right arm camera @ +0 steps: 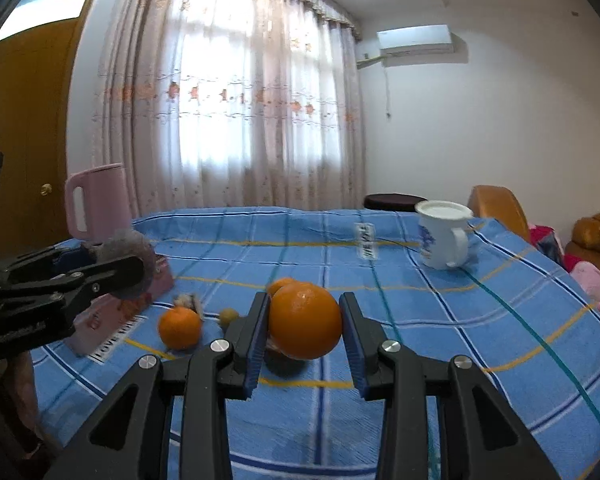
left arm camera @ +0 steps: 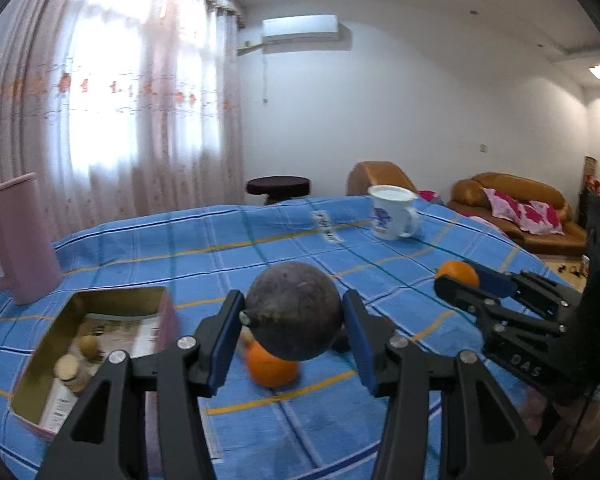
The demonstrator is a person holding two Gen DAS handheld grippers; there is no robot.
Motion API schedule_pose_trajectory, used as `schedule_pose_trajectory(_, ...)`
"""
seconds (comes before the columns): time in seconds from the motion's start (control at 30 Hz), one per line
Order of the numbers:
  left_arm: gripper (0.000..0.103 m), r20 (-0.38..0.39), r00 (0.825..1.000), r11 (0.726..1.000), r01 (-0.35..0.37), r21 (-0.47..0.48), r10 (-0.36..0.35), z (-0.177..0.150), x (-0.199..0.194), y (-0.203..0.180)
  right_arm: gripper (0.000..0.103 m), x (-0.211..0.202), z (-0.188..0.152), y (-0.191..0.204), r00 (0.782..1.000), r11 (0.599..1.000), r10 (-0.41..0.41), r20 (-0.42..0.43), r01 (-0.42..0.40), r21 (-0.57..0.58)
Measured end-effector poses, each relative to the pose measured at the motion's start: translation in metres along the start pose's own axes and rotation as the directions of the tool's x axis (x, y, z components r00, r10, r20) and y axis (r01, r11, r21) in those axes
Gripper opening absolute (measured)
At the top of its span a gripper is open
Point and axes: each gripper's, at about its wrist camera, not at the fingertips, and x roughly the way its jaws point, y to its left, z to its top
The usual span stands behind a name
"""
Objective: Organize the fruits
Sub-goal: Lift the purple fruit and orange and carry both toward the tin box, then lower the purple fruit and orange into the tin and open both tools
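Note:
My left gripper (left arm camera: 294, 316) is shut on a dark purple round fruit (left arm camera: 294, 316) and holds it above the blue checked tablecloth (left arm camera: 380, 280), right of an open pink box (left arm camera: 100, 344) that has small fruits inside. An orange (left arm camera: 270, 366) lies on the cloth under it. My right gripper (right arm camera: 305, 320) is shut on a large orange (right arm camera: 305, 320), lifted off the cloth. Behind it lies another orange (right arm camera: 281, 285). A smaller orange (right arm camera: 179, 327) and a small yellowish fruit (right arm camera: 229, 316) lie to the left. The left gripper with its purple fruit (right arm camera: 132, 252) shows at far left over the pink box (right arm camera: 112, 320).
A pink jug (left arm camera: 16, 240) stands at the back left of the table. A white mug (left arm camera: 392, 212) stands at the back right, with a small label (left arm camera: 326, 226) on the cloth near it. Sofas (left arm camera: 516, 208) and a dark stool (left arm camera: 278, 188) stand beyond the table.

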Motion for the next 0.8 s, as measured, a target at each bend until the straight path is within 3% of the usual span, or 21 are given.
schedule_pose_trajectory(0.2, 0.052, -0.021, 0.995, 0.994, -0.102, -0.045, 0.101, 0.002, -0.005, 0.042, 0.037, 0.014, 0.018, 0.031, 0.994, 0.993, 0.113, -0.003, -0.113, -0.017)
schedule_pose_trajectory(0.4, 0.052, -0.063, 0.982, 0.979, -0.183, -0.090, 0.177, -0.003, -0.007, 0.083, 0.037, 0.037, 0.043, 0.073, 0.973, 0.971, 0.231, -0.014, -0.231, -0.054)
schedule_pose_trajectory(0.8, 0.052, -0.115, 0.960, 0.952, -0.269, -0.148, 0.254, -0.015, -0.008, 0.136, 0.037, 0.086, 0.064, 0.153, 0.931, 0.923, 0.355, -0.087, -0.364, -0.124)
